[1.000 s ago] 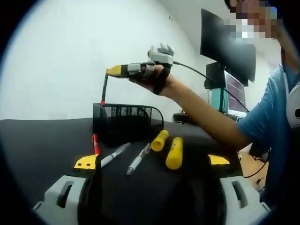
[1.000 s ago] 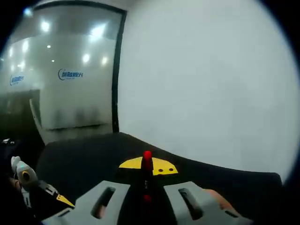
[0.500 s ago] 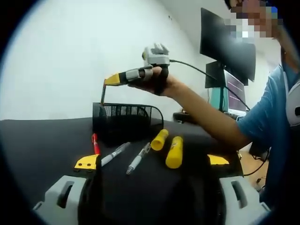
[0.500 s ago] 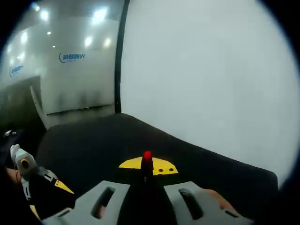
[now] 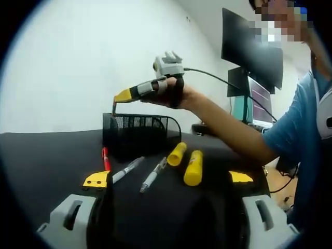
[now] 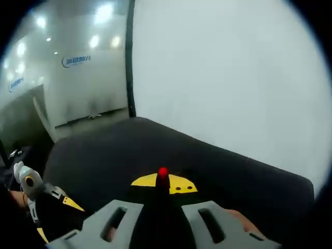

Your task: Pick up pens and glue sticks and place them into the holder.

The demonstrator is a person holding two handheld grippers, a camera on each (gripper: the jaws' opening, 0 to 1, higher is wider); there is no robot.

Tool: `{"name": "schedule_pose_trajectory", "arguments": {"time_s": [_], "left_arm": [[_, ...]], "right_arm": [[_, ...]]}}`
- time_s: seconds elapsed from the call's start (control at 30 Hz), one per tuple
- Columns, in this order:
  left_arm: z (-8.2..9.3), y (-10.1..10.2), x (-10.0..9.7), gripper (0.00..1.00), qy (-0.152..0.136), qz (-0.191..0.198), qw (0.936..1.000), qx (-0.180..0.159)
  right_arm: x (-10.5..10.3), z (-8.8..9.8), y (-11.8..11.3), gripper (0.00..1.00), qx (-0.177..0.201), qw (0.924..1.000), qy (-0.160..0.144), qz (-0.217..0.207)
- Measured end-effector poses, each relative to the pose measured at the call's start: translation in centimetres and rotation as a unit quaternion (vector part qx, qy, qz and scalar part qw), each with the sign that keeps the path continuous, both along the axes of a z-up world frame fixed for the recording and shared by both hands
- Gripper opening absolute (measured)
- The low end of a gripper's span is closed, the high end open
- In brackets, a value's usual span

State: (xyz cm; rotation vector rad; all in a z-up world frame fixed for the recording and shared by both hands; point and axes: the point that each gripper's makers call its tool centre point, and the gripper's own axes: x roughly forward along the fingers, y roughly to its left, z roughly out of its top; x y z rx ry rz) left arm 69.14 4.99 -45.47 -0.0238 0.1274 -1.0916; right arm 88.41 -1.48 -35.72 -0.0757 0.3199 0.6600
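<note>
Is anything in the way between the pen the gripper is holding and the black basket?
Nothing visible is. The right gripper holds the dark pen with its lower end hanging just above the open top of the mesh holder, at its left corner.

Illumination is bright and even in both views; the white wall (image 5: pixel 67 67) reads nearly blown out, without texture; ceiling lights (image 6: pixel 98 26) above the glass partition (image 6: pixel 78 78) show as soft glare patches, and the partition itself is hazy and out of focus; the black table (image 5: pixel 46 155) is underexposed, swallowing shadows; fisheye distortion bows the table's edge and the partition's dark frame; detail softens outward from the wall.
</note>
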Motion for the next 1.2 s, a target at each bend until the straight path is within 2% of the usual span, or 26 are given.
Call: {"name": "schedule_pose_trajectory", "arguments": {"time_s": [0.53,0.87,1.07,1.2], "left_arm": [[0.0,0.1,0.1,0.85,0.000,0.001,1.0000,0.002],[-0.1,0.1,0.1,0.85,0.000,0.003,1.0000,0.003],[-0.1,0.1,0.1,0.85,-0.001,0.005,1.0000,0.006],[0.4,0.3,0.6,0.83,0.005,0.018,0.9998,-0.006]], "right_arm": [[-0.2,0.0,0.2,0.05,-0.007,0.9998,-0.006,0.017],[-0.4,2.4,-1.2,0.05,0.015,0.9995,-0.023,0.016],[-1.5,3.7,-2.5,0.05,0.022,0.9991,-0.037,0.009],[-2.7,4.3,-3.1,0.05,0.009,0.9989,-0.039,0.024]]}}
